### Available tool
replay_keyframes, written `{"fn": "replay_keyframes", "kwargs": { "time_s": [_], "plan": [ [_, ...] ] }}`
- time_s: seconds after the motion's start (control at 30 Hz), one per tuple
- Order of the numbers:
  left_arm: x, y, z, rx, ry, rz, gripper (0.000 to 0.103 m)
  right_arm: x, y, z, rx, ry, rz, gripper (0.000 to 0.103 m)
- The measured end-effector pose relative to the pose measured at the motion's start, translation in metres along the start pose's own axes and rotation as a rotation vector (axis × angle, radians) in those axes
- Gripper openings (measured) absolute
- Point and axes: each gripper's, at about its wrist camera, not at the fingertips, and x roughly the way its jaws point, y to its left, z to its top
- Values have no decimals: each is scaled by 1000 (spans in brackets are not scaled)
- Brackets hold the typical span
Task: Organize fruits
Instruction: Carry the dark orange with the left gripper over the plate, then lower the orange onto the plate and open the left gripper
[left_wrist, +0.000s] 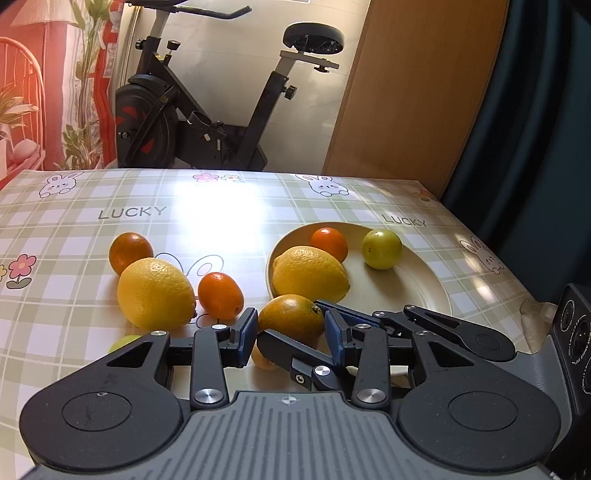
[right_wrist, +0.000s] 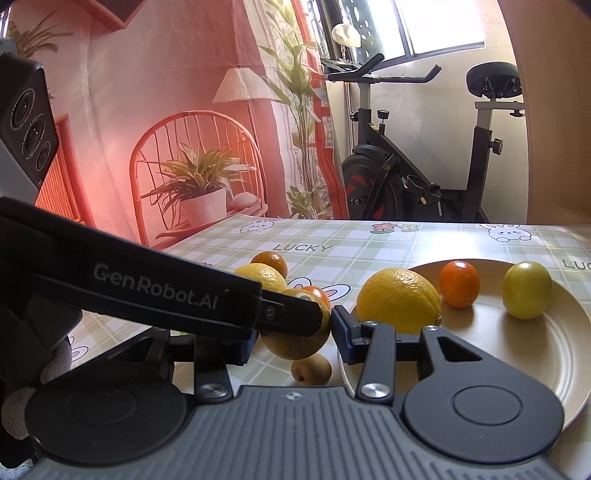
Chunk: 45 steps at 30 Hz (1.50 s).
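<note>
Left wrist view: our left gripper (left_wrist: 291, 332) is clenched on the greenish orange (left_wrist: 288, 314), w/ a blue pad against each side. The right gripper (left_wrist: 295, 323) reaches in from the plate side. Its black fingers cross the same fruit, one in front and one behind. The fruit sits just off the near-left rim of the cream plate (left_wrist: 424, 280). On the plate: a lemon (left_wrist: 308, 273), a kumquat (left_wrist: 328, 243) and a green fruit (left_wrist: 381, 249). Left of the plate, on the checked tablecloth (left_wrist: 92, 221): a second lemon (left_wrist: 155, 293), a second kumquat (left_wrist: 219, 295) and a dark orange (left_wrist: 130, 253).

Right wrist view: the greenish orange hangs clear of the cloth, left of the plate. The right gripper's pad on the plate side touches it; the other pad is mostly hidden behind the left gripper's finger, so the right looks clamped on it too. A small brownish fruit (right_wrist: 311, 369) lies below, beside the plate rim. A gloved hand (right_wrist: 37, 369) shows far left.
</note>
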Motion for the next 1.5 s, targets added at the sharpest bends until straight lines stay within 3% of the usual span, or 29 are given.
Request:
{"fn": "replay_keyframes", "kwargs": {
  "time_s": [0.47,0.8,1.03,1.5],
  "plan": [
    [46,-57,17,95,3,-104,42,-44,-58,-1,117,-51,-138,45],
    [80,-64,35,81,25,-84,43,-32,-89,11,100,-35,-200,45],
    [93,-67,38,85,40,-68,44,-19,-104,16,155,2,-213,45],
    [97,-67,38,78,56,-58,44,-10,-101,17,150,48,-261,47]
  ]
}}
